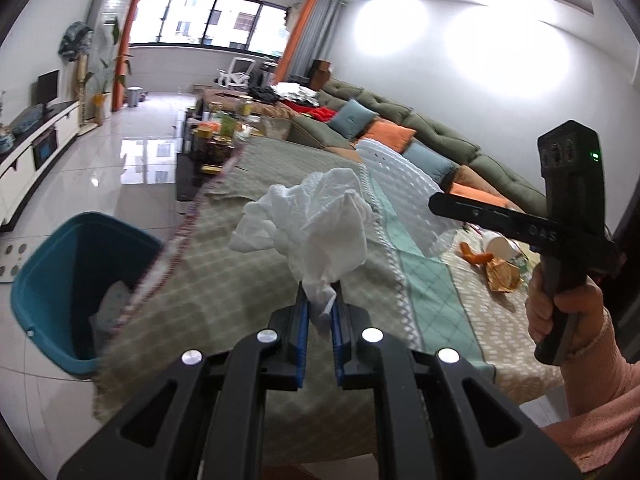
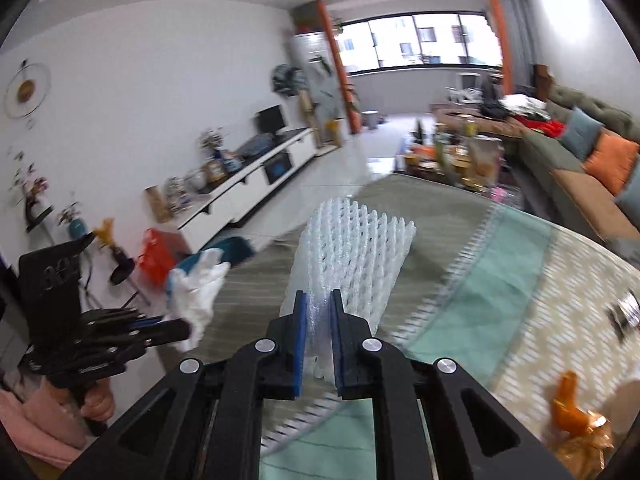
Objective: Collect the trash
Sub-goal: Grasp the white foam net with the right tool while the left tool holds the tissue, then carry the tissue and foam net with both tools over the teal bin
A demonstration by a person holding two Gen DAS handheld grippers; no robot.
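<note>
Daylight from window [image 1: 208, 20], interior bright. Blown-out glare on wall [image 1: 460, 52] at 1 o'clock, reflections on glossy floor [image 1: 132, 152]. Heavy fisheye curvature, dark vignette at corners. Right wrist view motion-blurred, worst on tablecloth [image 2: 540, 280] at 4 o'clock.

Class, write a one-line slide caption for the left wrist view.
Left gripper pinches crumpled tissue above the table, teal bin beside.

A bin [image 1: 72, 280] is standing on the floor left of the surface [image 1: 248, 280]; wrappers [image 1: 502, 274] are lying at the surface's right, a sofa [image 1: 400, 120] behind.
</note>
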